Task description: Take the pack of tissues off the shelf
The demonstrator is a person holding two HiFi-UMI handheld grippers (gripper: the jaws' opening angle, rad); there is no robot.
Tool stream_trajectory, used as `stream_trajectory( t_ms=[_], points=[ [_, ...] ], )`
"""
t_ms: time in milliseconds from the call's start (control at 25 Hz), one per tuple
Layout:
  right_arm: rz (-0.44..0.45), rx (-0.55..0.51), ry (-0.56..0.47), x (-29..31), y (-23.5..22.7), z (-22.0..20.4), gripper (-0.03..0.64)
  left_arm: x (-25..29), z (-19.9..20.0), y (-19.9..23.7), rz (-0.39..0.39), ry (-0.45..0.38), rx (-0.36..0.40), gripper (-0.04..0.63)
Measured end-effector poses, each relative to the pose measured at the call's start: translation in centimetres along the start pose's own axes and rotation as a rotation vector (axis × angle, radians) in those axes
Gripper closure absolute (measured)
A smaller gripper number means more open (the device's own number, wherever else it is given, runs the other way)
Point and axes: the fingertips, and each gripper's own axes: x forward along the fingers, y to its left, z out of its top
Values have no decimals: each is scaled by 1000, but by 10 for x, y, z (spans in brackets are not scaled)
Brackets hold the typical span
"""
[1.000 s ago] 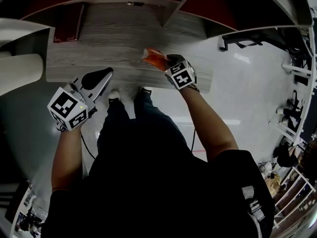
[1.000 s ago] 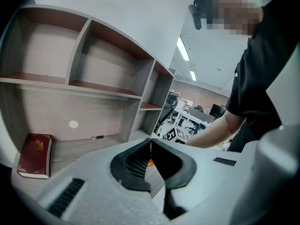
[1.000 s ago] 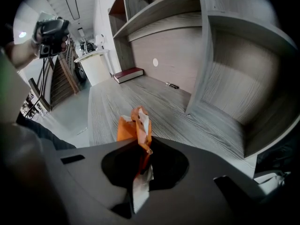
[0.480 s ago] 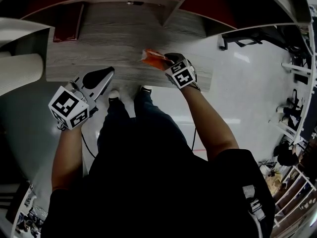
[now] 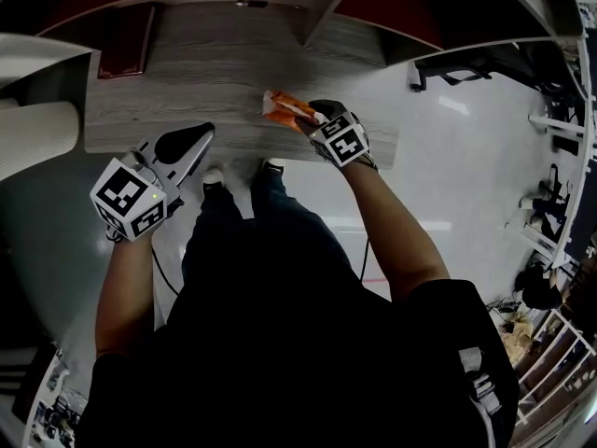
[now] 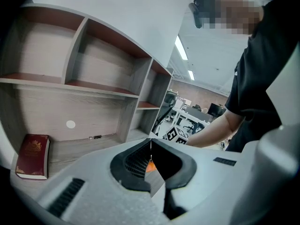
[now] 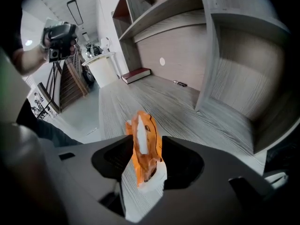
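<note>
Since the earlier frames the right gripper (image 5: 310, 118) has just been opening its jaws, and more of the orange pack of tissues (image 5: 284, 107) now shows beyond its tips in the head view. In the right gripper view the fingers (image 7: 183, 161) stand spread to either side of the pack (image 7: 142, 135), which stands on its edge between them on the grey wood desktop (image 5: 205, 73); neither pad visibly squeezes it. The pack is off the shelf compartments (image 7: 234, 74) and stands near the desktop's front edge. The left gripper (image 5: 198, 138) is held apart at the left, over the desktop's front edge, its fingers (image 6: 133, 161) pressed together at the tips with nothing between them. A red book (image 5: 123, 49) lies flat at the far left corner of the desktop, well apart from the pack.
</note>
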Motion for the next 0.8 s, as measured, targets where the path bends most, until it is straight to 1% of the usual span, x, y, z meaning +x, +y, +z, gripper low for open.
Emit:
stream_trajectory(
  t_ms=[240, 320, 480, 800],
  points=[
    [17, -3, -10, -1, 4, 0, 397, 1, -2, -1, -6, 2, 3, 577],
    [32, -6, -16, -1, 7, 2, 376, 0, -2, -1, -4, 1, 3, 577],
    [53, -1, -34, -3, 12, 4, 354, 0, 0, -3, 0, -1, -1, 577],
    [49, 14, -42, -5, 12, 10, 350, -2, 2, -3, 1, -4, -2, 577]
  ],
)
